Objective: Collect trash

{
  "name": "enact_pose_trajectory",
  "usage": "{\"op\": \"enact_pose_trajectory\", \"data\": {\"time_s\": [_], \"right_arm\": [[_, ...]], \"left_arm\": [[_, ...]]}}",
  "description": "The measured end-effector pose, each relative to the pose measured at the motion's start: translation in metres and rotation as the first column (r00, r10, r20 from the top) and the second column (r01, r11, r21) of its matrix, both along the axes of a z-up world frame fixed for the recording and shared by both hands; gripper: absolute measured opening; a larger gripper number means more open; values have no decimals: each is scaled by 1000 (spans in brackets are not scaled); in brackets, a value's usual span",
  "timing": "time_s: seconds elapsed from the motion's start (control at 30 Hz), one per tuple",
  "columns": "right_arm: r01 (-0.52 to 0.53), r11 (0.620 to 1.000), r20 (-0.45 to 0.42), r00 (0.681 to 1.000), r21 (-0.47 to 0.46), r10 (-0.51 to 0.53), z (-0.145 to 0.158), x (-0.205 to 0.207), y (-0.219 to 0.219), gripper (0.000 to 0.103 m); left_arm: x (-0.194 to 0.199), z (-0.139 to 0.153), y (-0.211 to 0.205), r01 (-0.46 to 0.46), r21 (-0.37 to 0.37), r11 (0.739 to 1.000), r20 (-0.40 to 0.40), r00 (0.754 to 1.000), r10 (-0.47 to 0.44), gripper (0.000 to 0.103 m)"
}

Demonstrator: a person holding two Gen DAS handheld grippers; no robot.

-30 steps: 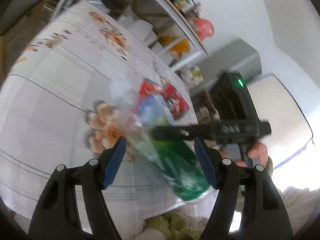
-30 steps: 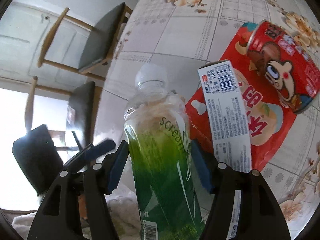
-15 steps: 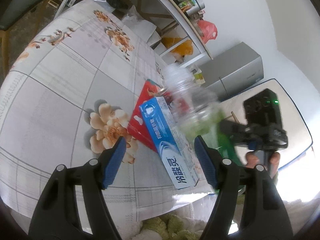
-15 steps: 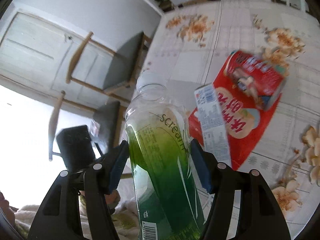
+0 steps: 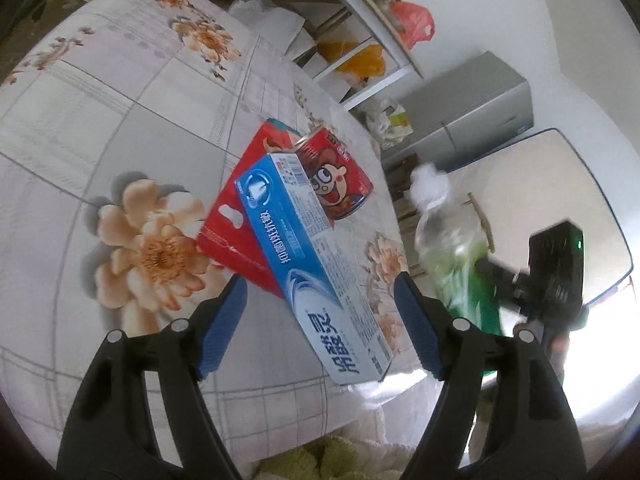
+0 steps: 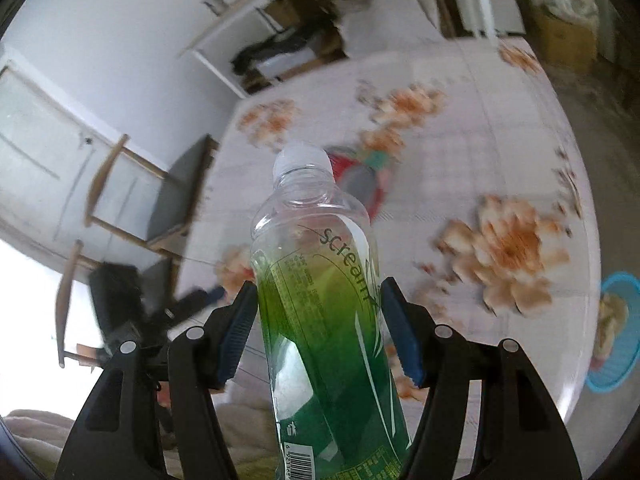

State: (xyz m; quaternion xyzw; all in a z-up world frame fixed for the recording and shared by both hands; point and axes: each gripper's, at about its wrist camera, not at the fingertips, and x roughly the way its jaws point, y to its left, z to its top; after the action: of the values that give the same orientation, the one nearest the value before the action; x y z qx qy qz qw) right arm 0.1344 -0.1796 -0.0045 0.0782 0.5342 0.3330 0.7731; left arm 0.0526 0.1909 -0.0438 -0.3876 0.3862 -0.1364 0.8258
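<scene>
My right gripper is shut on a clear plastic bottle with a green label and holds it lifted off the table; the bottle also shows blurred at the right of the left wrist view. My left gripper is open and empty, just above the near end of a blue toothpaste box. The box lies across a flat red package, with a red cartoon can on its side behind it.
The table has a floral cloth. A blue bowl sits at the table's right edge. Wooden chairs stand on the left side. Shelves and a grey cabinet lie beyond.
My right gripper has carried the bottle up and to the right, away from the trash pile. The left gripper stays open over the toothpaste box.
</scene>
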Motion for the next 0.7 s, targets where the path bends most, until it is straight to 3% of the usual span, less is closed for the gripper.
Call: {"op": "enact_pose_trajectory", "data": {"time_s": [0.13,0.27,0.43,0.5,0.7], "right_arm": [[70,996,-8,997,-51,-71,-26,0,-15,62],[123,992,-32,992,-37,-125,-42,4,-26,62],[147,989,-30,989,-32,-148,-47,6,-28,62],[148,989,-31,988,-25,-148,-48,6,-30,62],[146,989,-28,989,-20,-147,-50,4,-34,62]], "left_arm": [[25,1,-17,-14,102,995,-59,998,20,72],[51,4,-37,-20,210,978,-93,995,41,72],[68,-7,-66,-14,378,926,-159,984,80,64],[65,-9,-67,-13,388,922,-151,985,77,64],[50,-3,-54,28,398,917,-132,991,27,48]]}}
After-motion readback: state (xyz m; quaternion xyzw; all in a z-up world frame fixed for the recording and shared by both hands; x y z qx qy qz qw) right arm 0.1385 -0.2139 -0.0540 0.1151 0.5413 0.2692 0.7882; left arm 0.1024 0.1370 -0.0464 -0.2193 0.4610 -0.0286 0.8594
